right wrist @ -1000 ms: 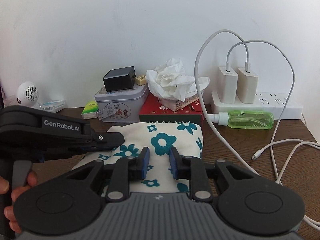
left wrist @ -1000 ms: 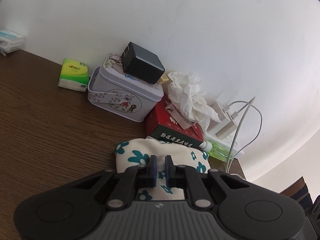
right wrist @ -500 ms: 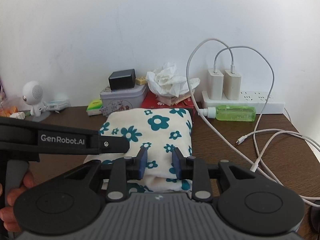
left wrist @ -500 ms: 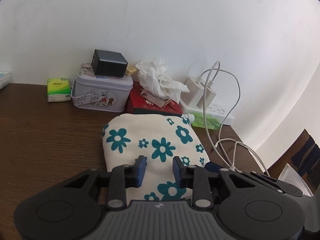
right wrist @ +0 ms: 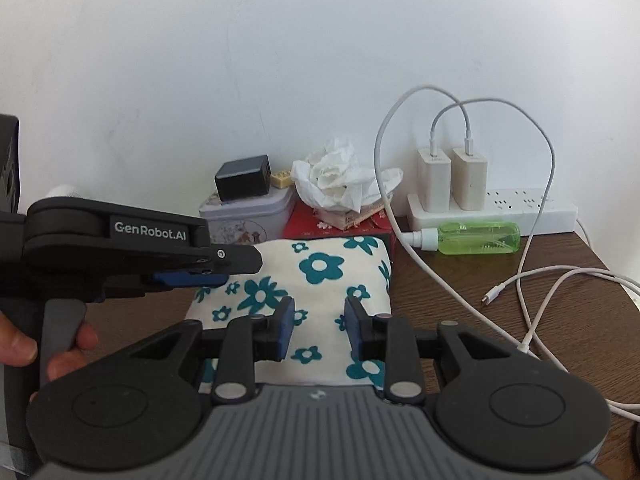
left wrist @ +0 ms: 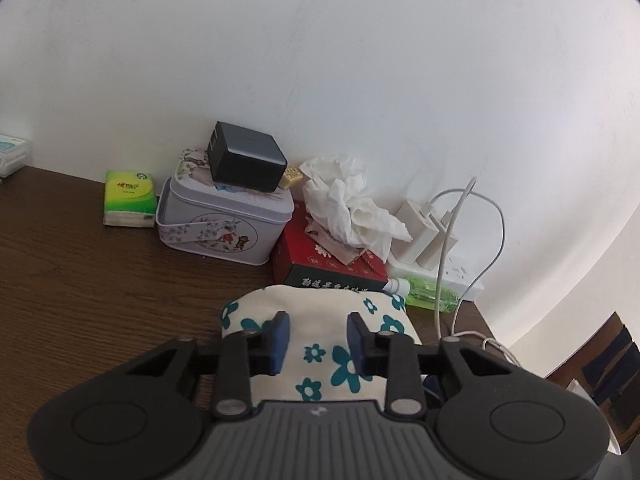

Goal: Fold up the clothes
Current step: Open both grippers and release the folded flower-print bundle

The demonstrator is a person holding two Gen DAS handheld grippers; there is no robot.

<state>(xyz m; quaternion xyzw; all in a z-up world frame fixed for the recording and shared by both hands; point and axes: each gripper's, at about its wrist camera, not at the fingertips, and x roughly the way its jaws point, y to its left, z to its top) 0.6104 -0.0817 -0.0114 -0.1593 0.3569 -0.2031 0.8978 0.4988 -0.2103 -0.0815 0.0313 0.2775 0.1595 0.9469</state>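
Observation:
A folded cream cloth with teal flowers [right wrist: 320,276] lies flat on the brown wooden table [left wrist: 80,280], its far edge against a red tissue box [left wrist: 328,270]. Over its near part my left gripper [left wrist: 318,336] is open, the cloth [left wrist: 316,304] showing between the blue pads with nothing pinched. My right gripper [right wrist: 320,326] is open too, above the cloth's near right part. In the right wrist view the left gripper [right wrist: 244,266] reaches in from the left over the cloth's left edge, held by a hand [right wrist: 24,352].
Along the wall stand a green tissue pack [left wrist: 130,198], a patterned tin [left wrist: 224,220] with a black charger [left wrist: 248,156] on top, crumpled tissue [right wrist: 336,176], and a power strip [right wrist: 520,208] with two chargers. A green spray bottle [right wrist: 476,237] and loose white cables [right wrist: 540,280] lie to the right.
The left gripper's jaws have spread from nearly closed to wide apart. Its view pulled back, then came in low over the cloth again. The right jaws widened slightly.

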